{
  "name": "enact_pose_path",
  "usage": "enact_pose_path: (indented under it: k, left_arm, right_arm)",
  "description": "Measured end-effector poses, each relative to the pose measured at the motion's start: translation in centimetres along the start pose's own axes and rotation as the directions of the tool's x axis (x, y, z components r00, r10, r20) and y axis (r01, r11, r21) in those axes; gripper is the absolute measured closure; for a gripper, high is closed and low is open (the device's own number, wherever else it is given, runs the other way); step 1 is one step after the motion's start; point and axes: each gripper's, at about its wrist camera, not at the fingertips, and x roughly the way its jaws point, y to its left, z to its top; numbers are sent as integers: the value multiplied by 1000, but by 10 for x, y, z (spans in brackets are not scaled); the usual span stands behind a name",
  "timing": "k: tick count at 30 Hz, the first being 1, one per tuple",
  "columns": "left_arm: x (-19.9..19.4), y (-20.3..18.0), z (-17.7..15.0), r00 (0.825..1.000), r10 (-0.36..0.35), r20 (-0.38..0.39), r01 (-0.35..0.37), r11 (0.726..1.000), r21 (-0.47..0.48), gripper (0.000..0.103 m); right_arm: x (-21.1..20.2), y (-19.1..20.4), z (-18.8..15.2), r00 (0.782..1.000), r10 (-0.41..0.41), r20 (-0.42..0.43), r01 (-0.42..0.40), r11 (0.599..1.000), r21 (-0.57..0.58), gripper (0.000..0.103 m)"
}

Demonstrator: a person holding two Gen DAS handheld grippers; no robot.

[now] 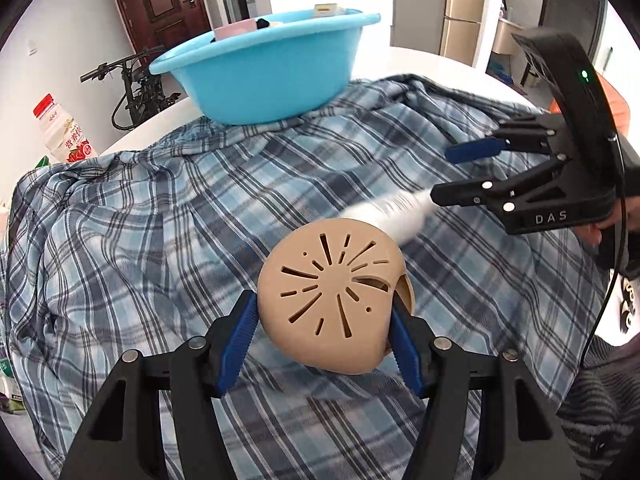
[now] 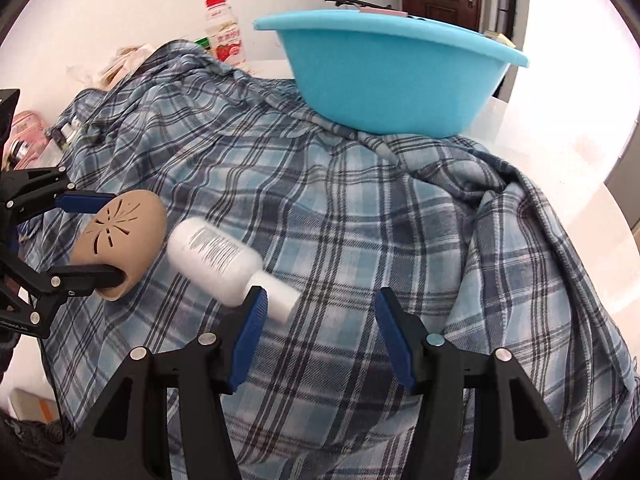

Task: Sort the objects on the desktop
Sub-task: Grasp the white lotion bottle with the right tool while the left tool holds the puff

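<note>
Left tongs (image 1: 322, 330) clenched on tan perforated shoe (image 1: 332, 292), lifted above plaid cloth (image 1: 160, 216). White bottle (image 2: 224, 260) lies on cloth just beside shoe. Right tongs (image 2: 320, 336) released, nothing between pads. Blue basin (image 2: 388, 76) at far edge of cloth.

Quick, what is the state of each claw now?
Left claw: closed on the tan shoe.
Right claw: open, white bottle at its left finger, not gripped.

Basin (image 1: 272, 76) on cloth (image 1: 160, 216), bottle (image 2: 216, 260) before it.
</note>
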Motion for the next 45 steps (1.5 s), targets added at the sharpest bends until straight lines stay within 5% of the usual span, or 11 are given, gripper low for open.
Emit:
enact_pose_path:
  k: [12, 14, 24, 30, 32, 38, 45]
  left_arm:
    - [40, 6, -21, 999, -38, -36, 35, 996, -80, 26]
    - [41, 5, -21, 999, -43, -34, 40, 997, -70, 24]
    - [45, 8, -19, 996, -79, -40, 75, 993, -91, 21]
    - [41, 0, -17, 999, -23, -47, 21, 999, -42, 22]
    - [40, -4, -16, 999, -1, -42, 0, 1000, -22, 23]
    - [33, -5, -14, 999, 50, -17, -50, 999, -21, 33]
    - [23, -4, -10, 999, 51, 0, -51, 998, -41, 34]
  right_arm:
    - [3, 36, 18, 993, 116, -13, -115, 949, -292, 48]
    - [9, 38, 25, 986, 160, -49, -168, 937, -308, 40]
    - [33, 51, 29, 977, 185, -109, -212, 909, -360, 39]
    - [43, 50, 24, 982, 157, -104, -184, 917, -353, 39]
    - [44, 48, 22, 981, 166, -101, -191, 922, -338, 64]
    - [30, 45, 17, 986, 158, -55, -167, 930, -327, 64]
    - [2, 30, 12, 989, 147, -2, -142, 954, -264, 64]
